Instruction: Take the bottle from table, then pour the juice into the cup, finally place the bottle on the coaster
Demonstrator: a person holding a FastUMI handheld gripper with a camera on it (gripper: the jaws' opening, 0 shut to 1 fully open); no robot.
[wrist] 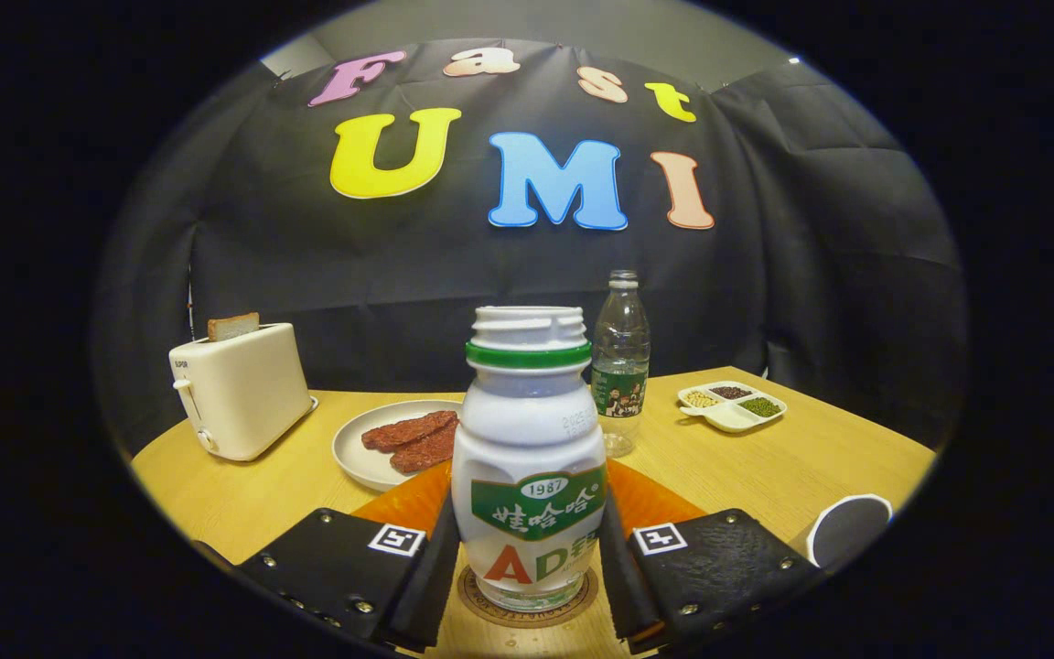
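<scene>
The gripper (527, 567) sat low in the frame, its two black fingers (431, 572) flanking the bottle (528, 458) at lower centre. The white bottle, capless with a green ring under its threaded neck, stood upright on a round brown coaster (527, 611) on the yellow wooden worktop (811, 467). Each finger lay right against a side of the bottle's lower body; whether both pressed on it or had just let go could not be told from this view.

Just behind the bottle an orange mat (650, 499) showed on either side of it. Beyond that, left of centre, a pale plate (353, 448) carried two reddish-brown meat slices (413, 437). Further left stood a cream toaster (239, 389) with a slice of bread (233, 326) poking from its slot. Right behind the bottle's shoulder rose a clear plastic water bottle (620, 361), upright. To the right of it lay a white divided dish (733, 405) with grains and beans in its compartments. At the lower right, beside the right finger, the white rim of a dark-lined cup (849, 529) appeared; its contents could not be made out.
</scene>
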